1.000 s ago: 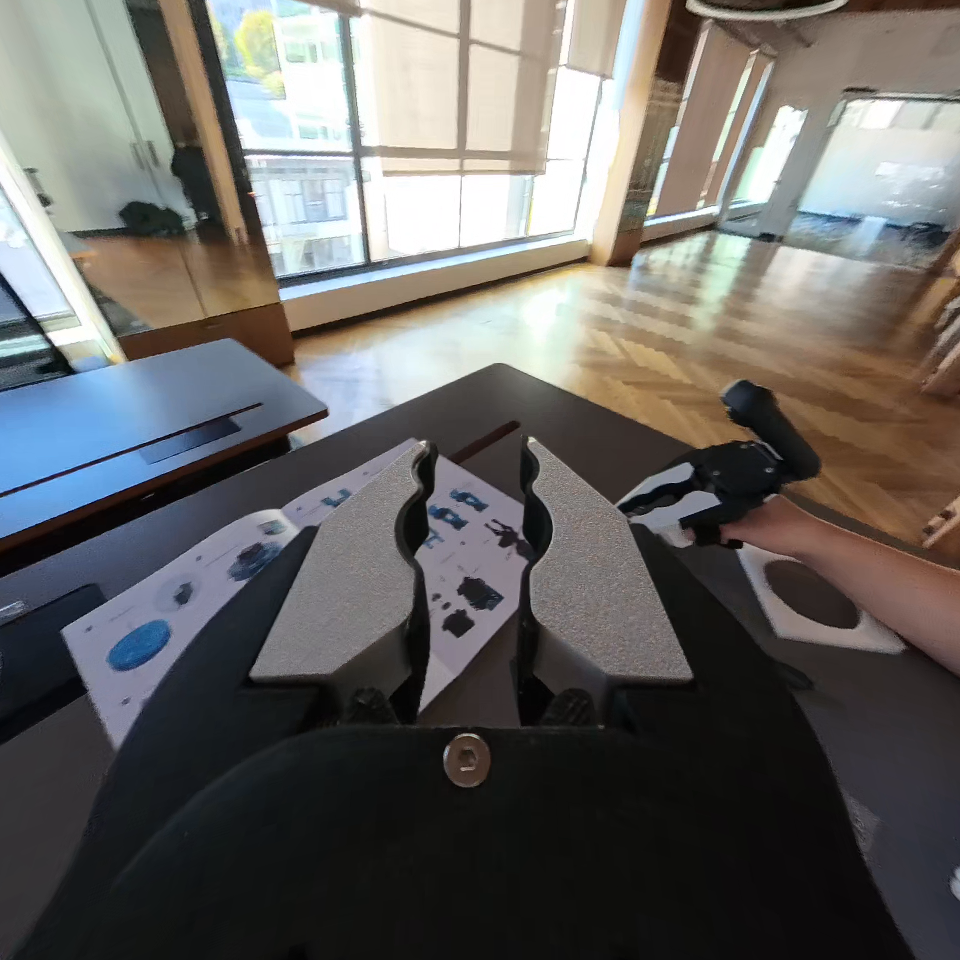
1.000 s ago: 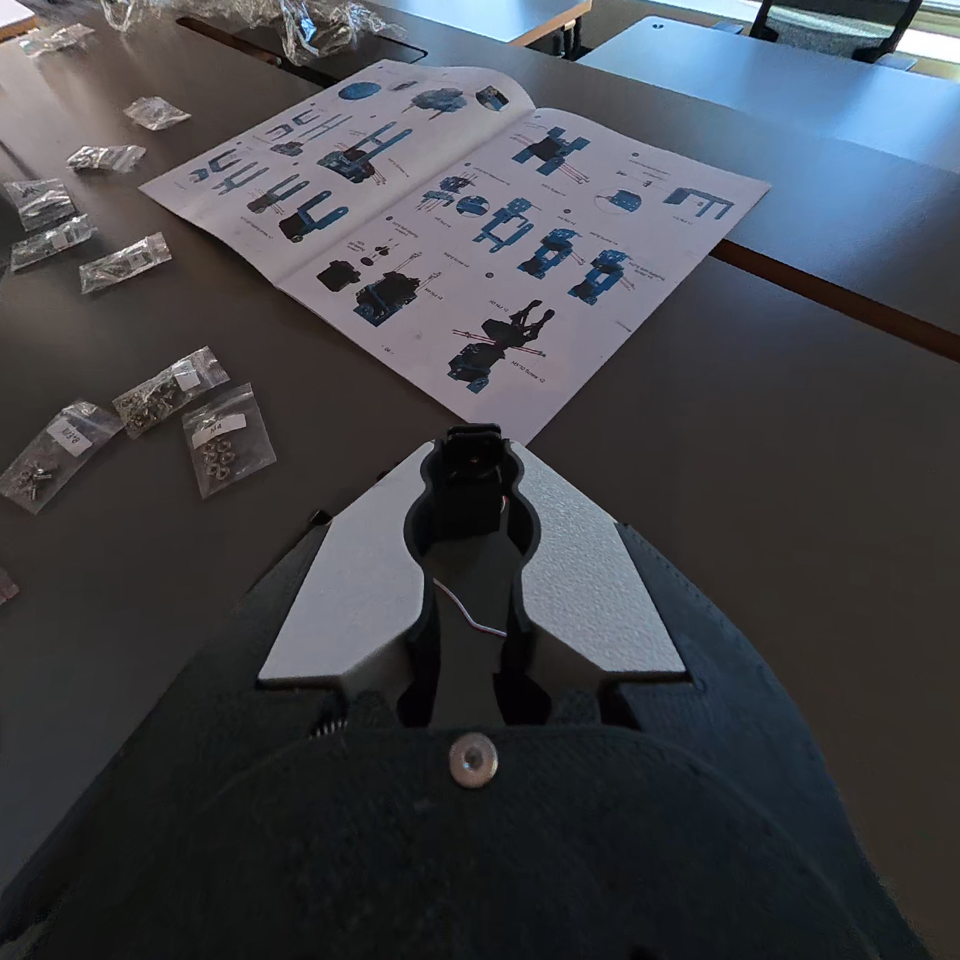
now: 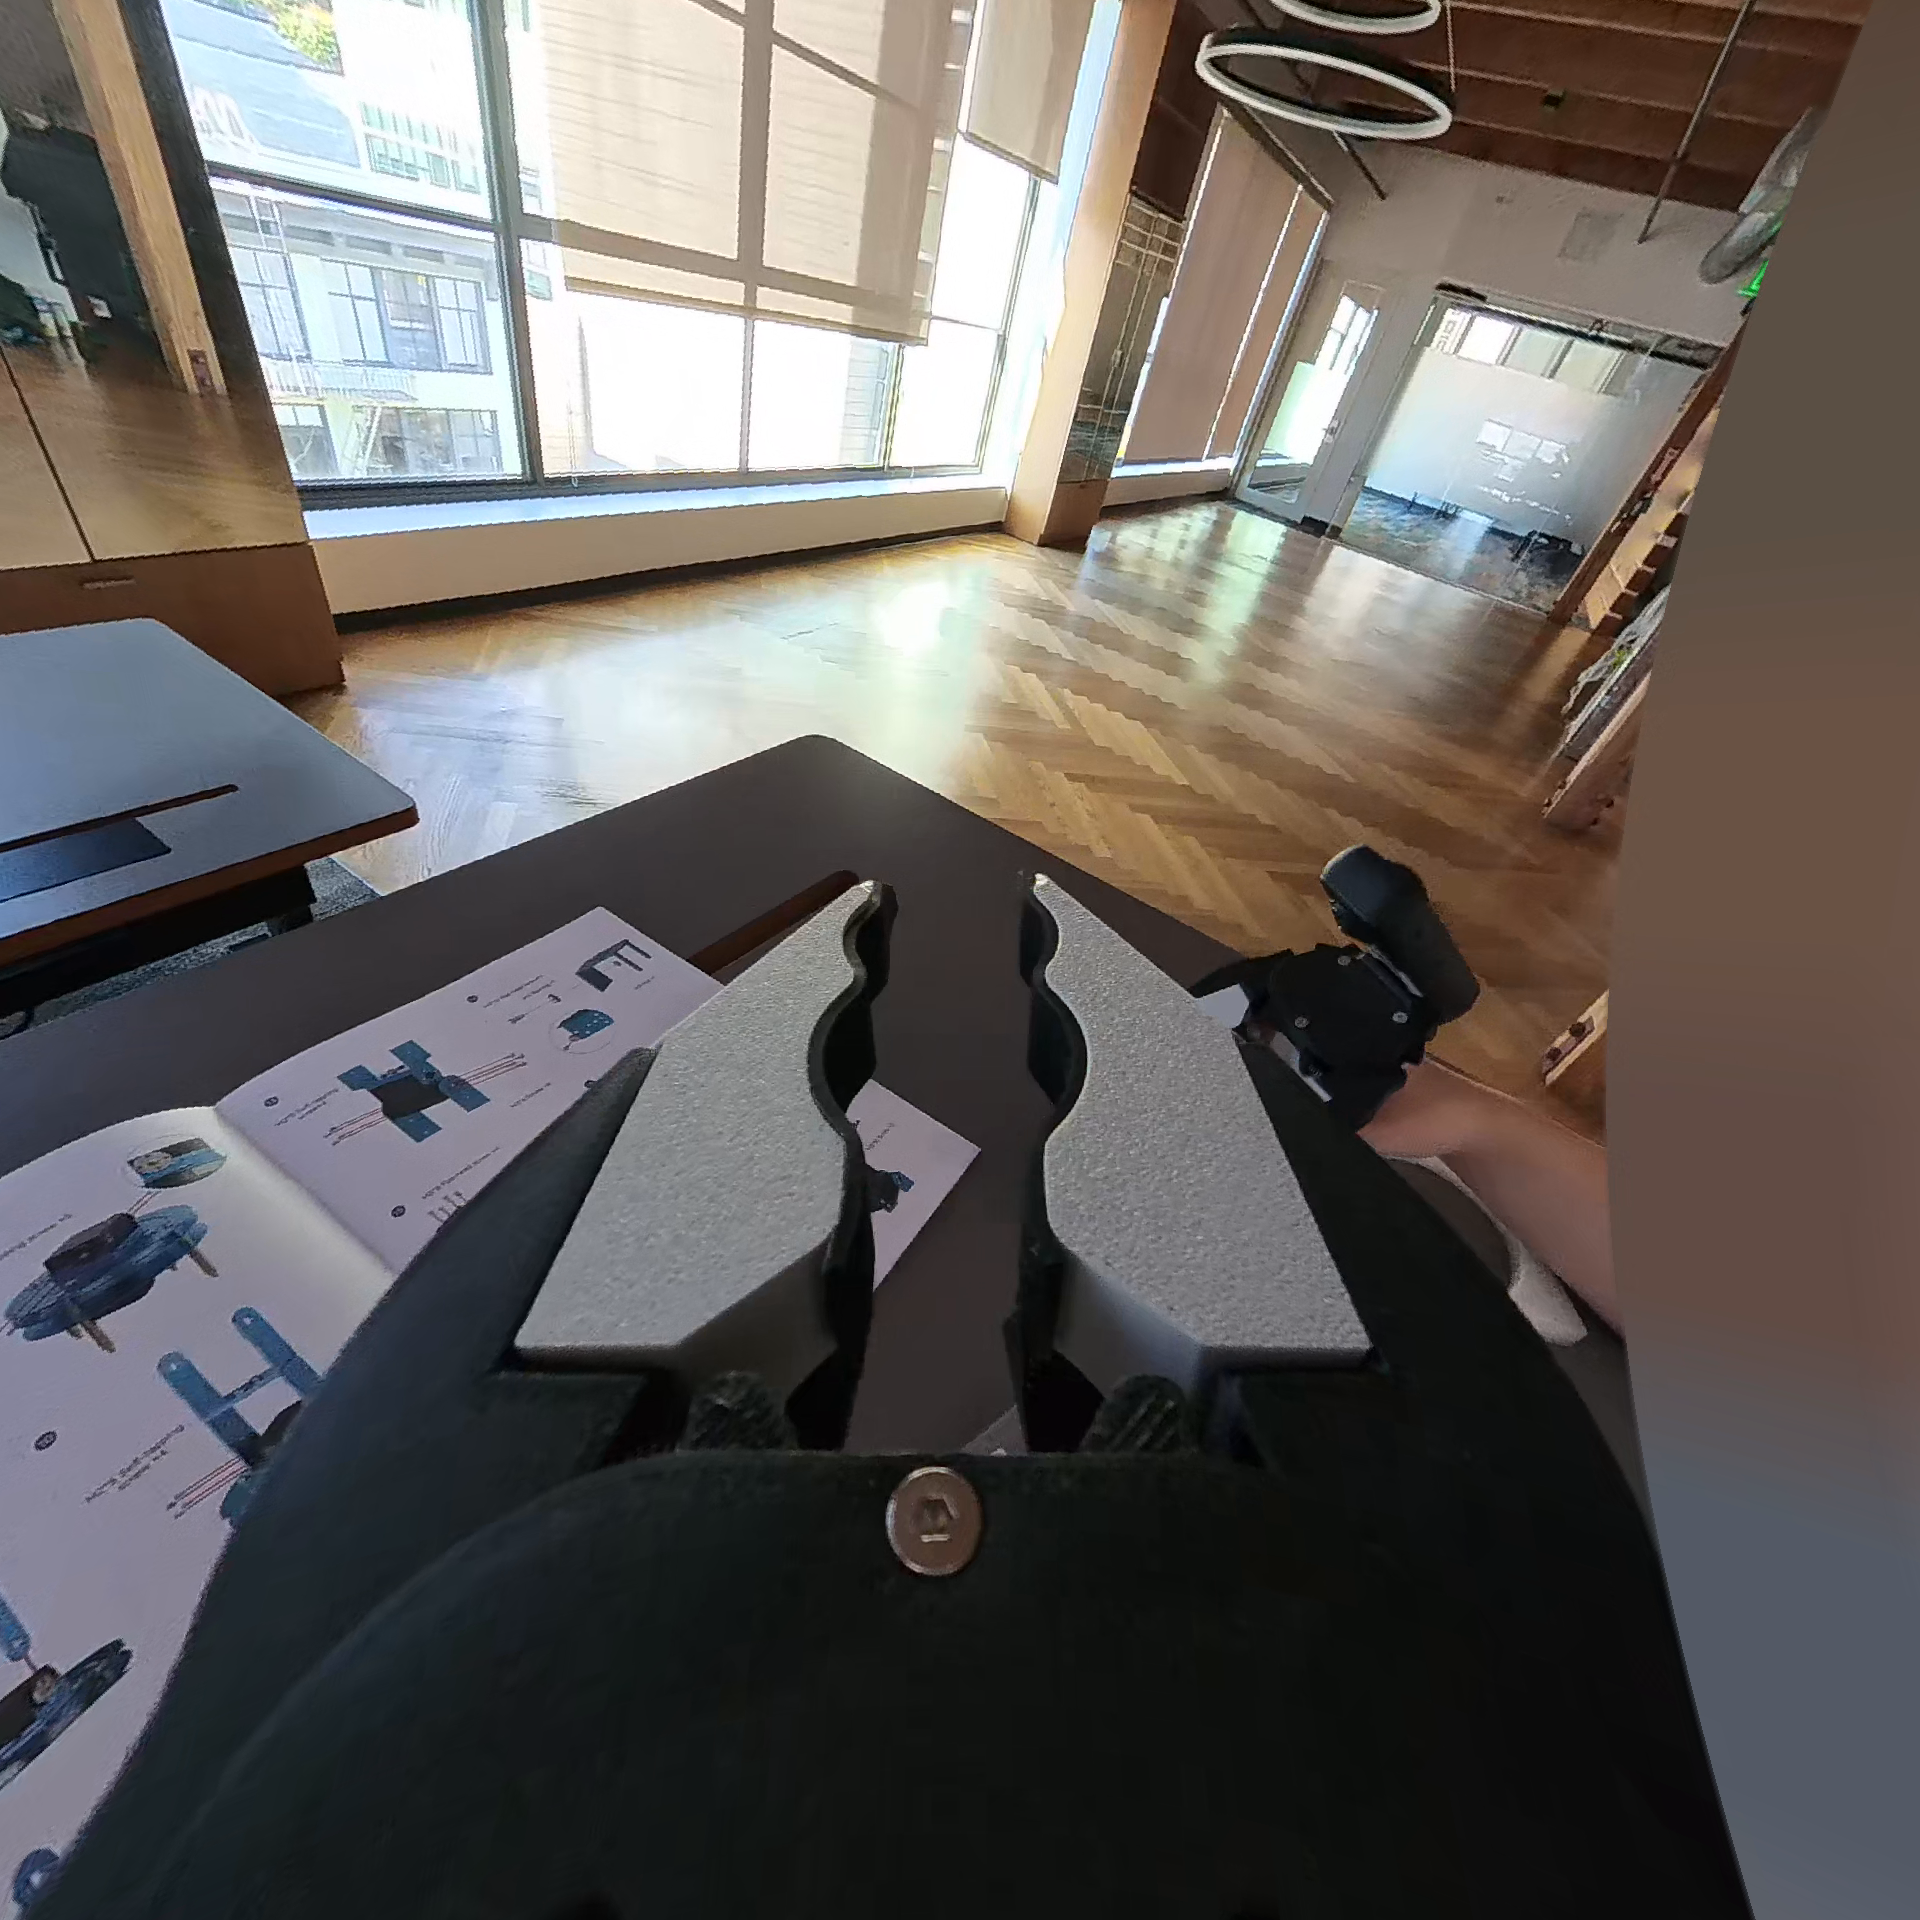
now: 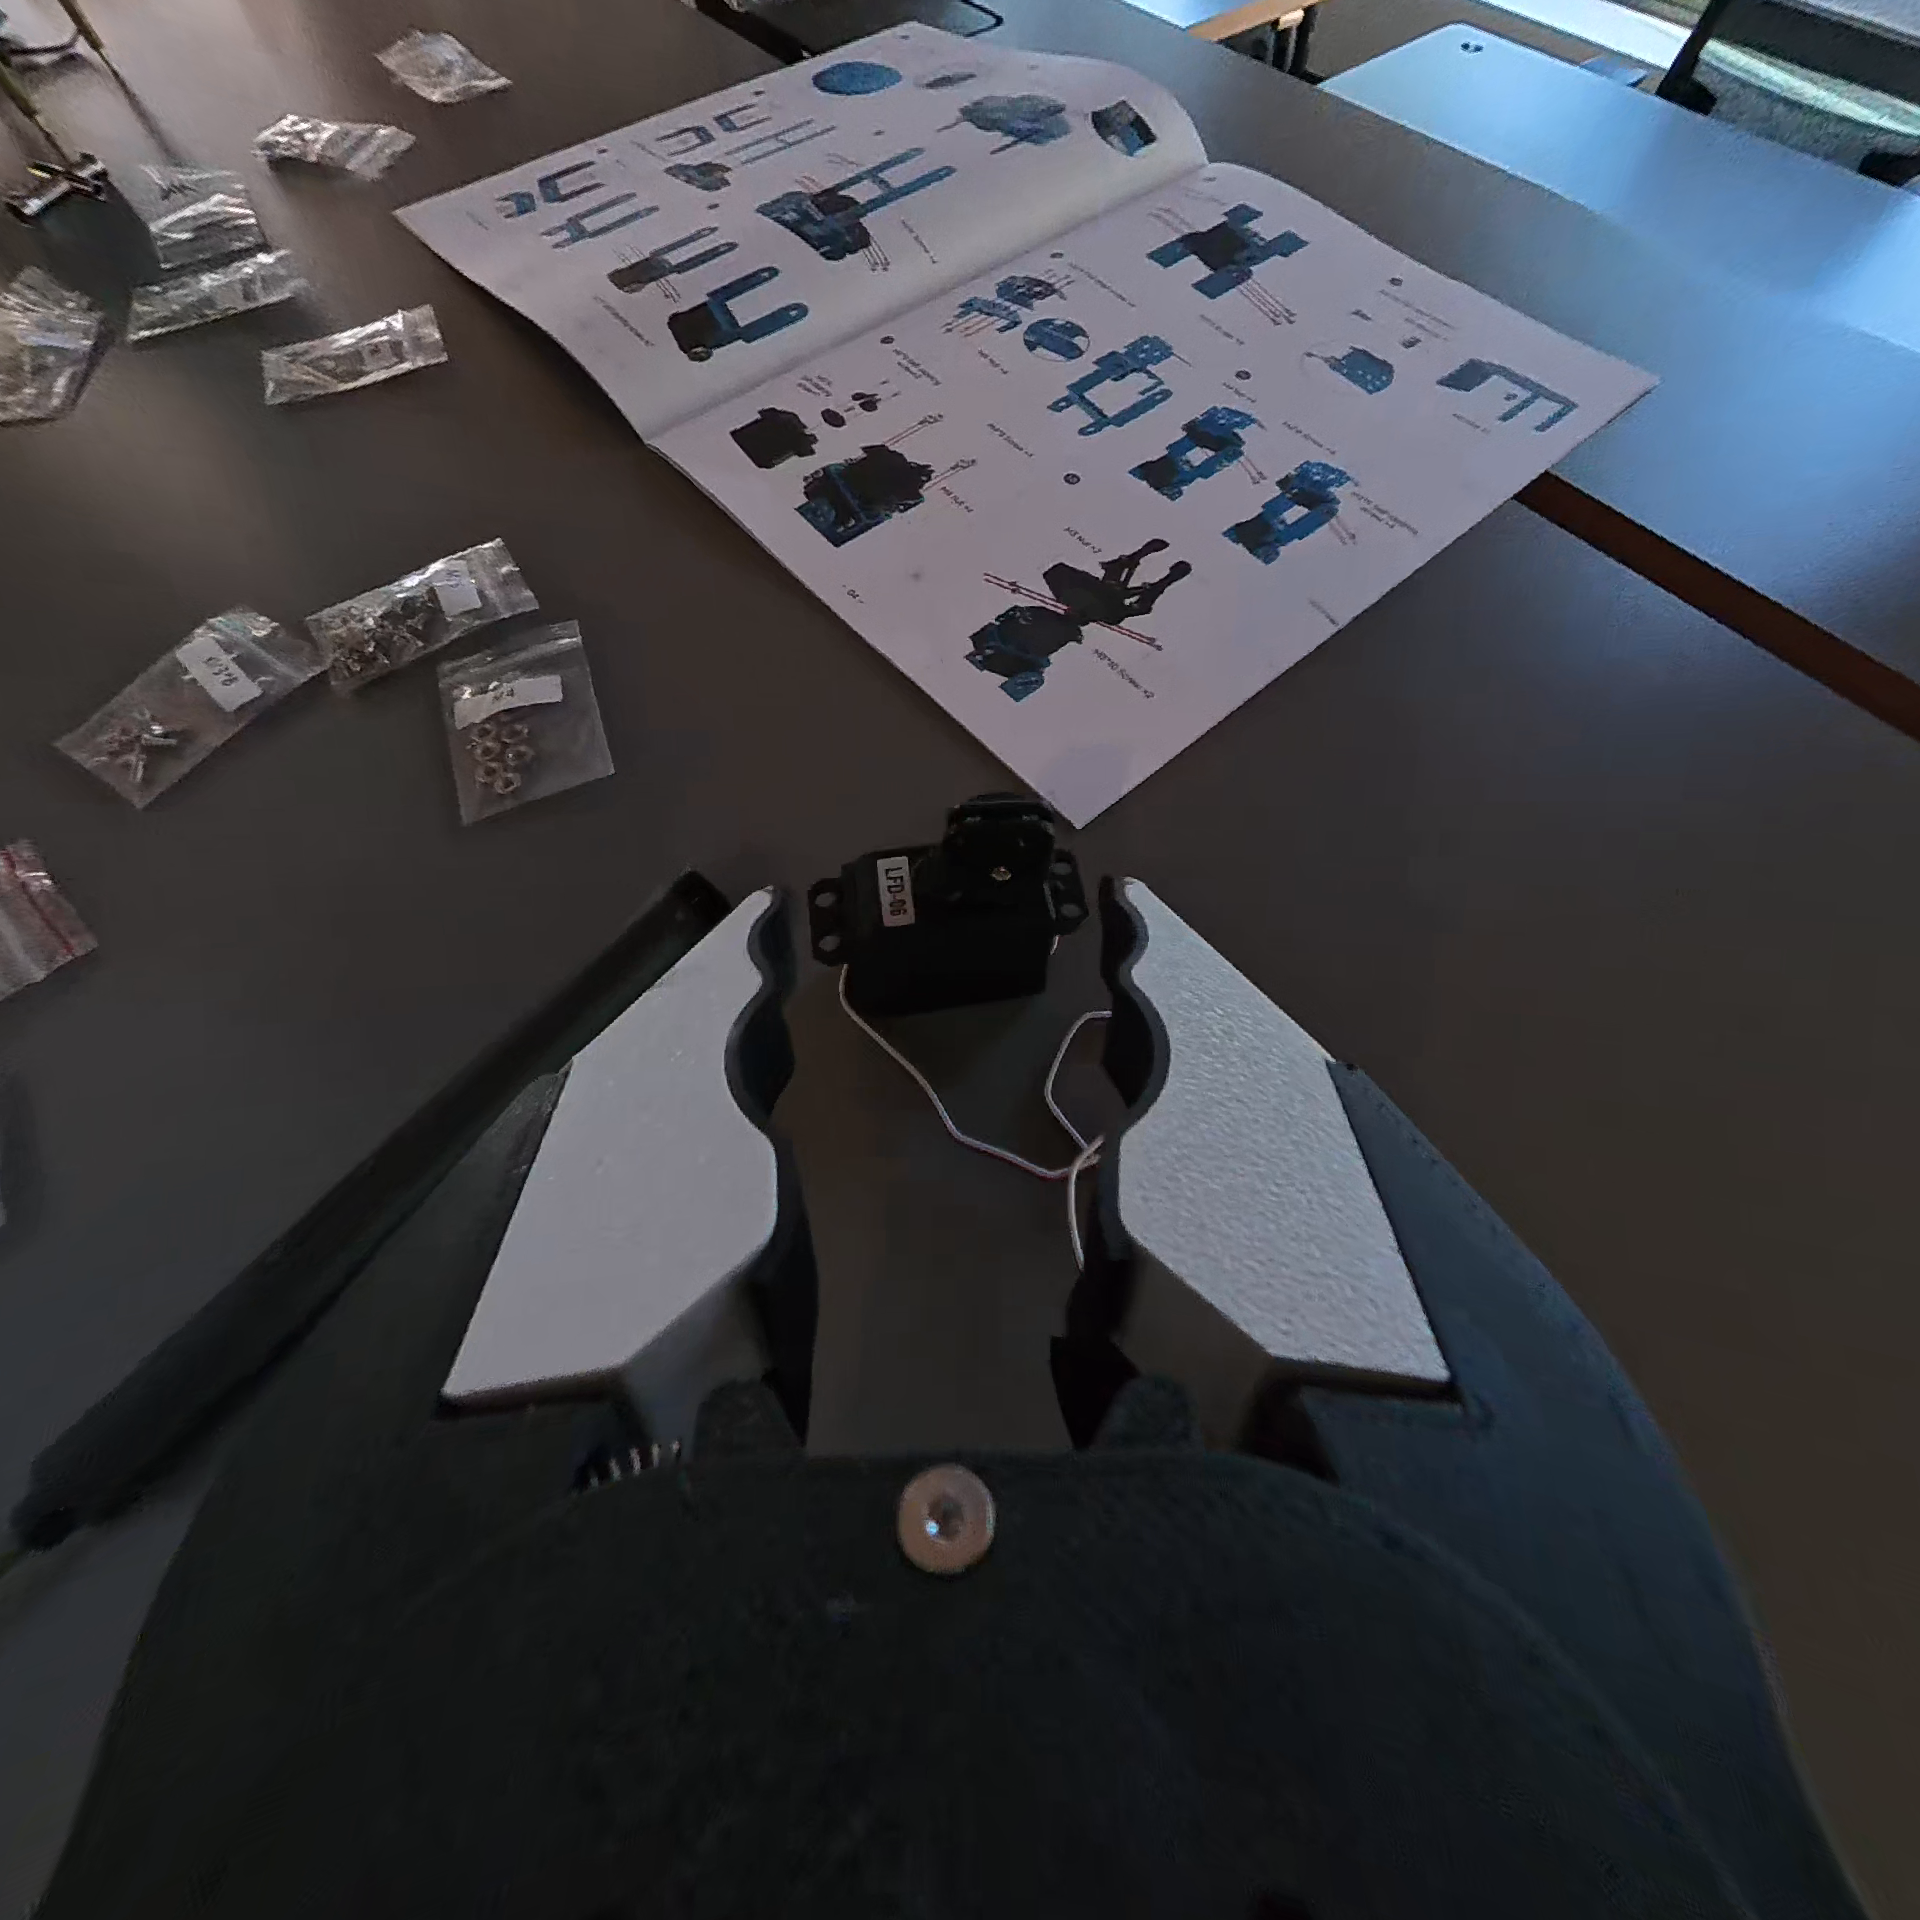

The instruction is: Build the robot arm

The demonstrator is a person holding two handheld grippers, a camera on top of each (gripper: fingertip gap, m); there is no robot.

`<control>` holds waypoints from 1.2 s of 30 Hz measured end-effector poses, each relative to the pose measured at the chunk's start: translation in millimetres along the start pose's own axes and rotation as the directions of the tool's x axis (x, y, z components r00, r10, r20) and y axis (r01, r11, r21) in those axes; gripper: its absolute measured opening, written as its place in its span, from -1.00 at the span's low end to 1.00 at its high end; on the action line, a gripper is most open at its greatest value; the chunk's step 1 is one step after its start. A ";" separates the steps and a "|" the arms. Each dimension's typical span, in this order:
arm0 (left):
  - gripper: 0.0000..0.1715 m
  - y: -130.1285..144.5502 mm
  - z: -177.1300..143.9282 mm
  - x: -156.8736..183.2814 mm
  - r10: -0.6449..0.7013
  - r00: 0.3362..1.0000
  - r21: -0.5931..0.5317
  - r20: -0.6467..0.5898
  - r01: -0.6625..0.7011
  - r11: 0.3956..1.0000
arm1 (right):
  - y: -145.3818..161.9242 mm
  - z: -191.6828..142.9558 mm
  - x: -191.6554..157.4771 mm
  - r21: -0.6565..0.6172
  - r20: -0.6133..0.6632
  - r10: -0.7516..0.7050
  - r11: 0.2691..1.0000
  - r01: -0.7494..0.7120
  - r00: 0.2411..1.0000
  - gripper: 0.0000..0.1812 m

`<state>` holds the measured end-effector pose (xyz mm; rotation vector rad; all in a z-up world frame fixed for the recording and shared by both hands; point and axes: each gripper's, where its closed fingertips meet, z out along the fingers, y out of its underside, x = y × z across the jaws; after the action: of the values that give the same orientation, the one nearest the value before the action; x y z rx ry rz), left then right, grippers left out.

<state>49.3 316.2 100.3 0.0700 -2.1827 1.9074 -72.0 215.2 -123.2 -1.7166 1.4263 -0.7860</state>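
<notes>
Both claws parted, nothing gripped.
A black servo (image 4: 940,925) is seen resting on the table (image 4: 1455,935) between the right gripper's (image 4: 940,904) spread fingertips; the left gripper (image 3: 951,899) is held open above the booklet (image 3: 343,1174).

Left gripper (image 3: 951,904) is tilted up a bit, looking out level across the room, jaws parted with a narrow gap and nothing in them. Right gripper (image 4: 940,904) is pitched down toward the worktop, jaws spread wide, gripping nothing. In the left wrist view it shows at about 3 o'clock, with a bare forearm (image 3: 1496,1174) behind it.
</notes>
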 end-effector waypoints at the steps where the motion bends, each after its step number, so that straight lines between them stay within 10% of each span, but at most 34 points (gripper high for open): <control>1: -0.73 0.0 -0.5 -0.8 0.002 1.000 0.000 0.002 -0.002 1.000 | 0.4 1.9 -0.8 0.001 0.001 0.002 1.000 -0.002 1.000 -0.35; 22: -0.73 1.0 -27.4 -38.6 -0.007 0.989 -0.009 0.148 0.008 1.000 | 0.3 9.6 -14.4 0.052 0.090 0.014 0.998 -0.018 0.996 -0.53; 30: -0.64 95.4 -37.5 -80.6 0.028 0.923 -0.485 0.383 0.176 0.857 | -2.6 7.6 -15.7 0.056 0.047 -0.069 0.996 0.067 0.997 -0.38; 36: -0.53 139.2 -46.3 -96.0 -0.028 0.889 -0.607 0.456 0.334 0.721 | -3.4 4.5 -13.3 0.052 0.001 -0.132 0.990 0.132 0.991 -0.37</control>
<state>122.3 370.2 -49.6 0.5938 -2.8872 0.9387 -69.1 229.3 -122.6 -1.7855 1.2880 -0.8828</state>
